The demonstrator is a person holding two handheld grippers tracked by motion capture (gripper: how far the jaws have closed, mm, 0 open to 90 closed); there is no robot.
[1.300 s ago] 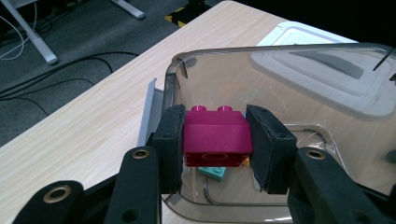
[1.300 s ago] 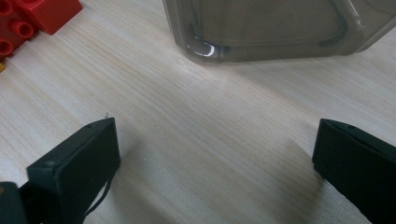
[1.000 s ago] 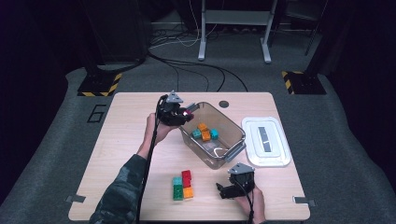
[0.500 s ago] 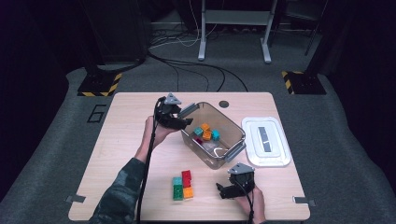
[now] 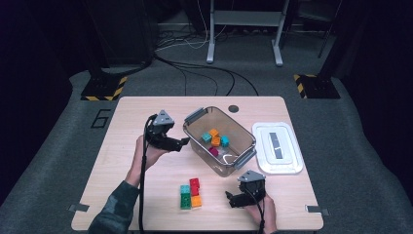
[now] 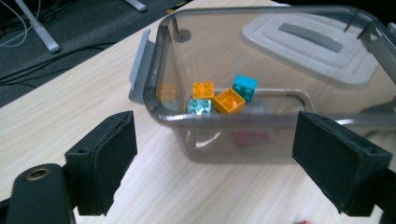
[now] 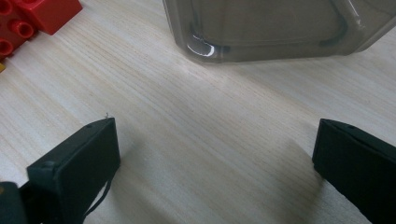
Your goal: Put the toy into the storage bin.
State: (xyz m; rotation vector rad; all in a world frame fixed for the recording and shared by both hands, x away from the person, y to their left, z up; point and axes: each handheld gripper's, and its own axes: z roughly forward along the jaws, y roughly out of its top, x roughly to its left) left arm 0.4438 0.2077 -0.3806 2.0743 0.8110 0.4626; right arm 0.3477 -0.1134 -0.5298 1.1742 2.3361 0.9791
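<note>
The left gripper (image 5: 182,143) has just been opening, with nothing between its jaws. The clear box (image 5: 195,134) of toy bricks (image 6: 228,101) sits just past it.

In the left gripper view the bin (image 6: 280,70) runs off the right edge, and the pink brick (image 6: 252,136) past the gripper is just a smear behind its wall. Right gripper view chops the red bricks (image 7: 32,18) off top-left.

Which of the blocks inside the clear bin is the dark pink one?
The dark pink block lies alone on the bin floor, nearest the person's side, apart from the orange and teal blocks clustered behind it.
</note>
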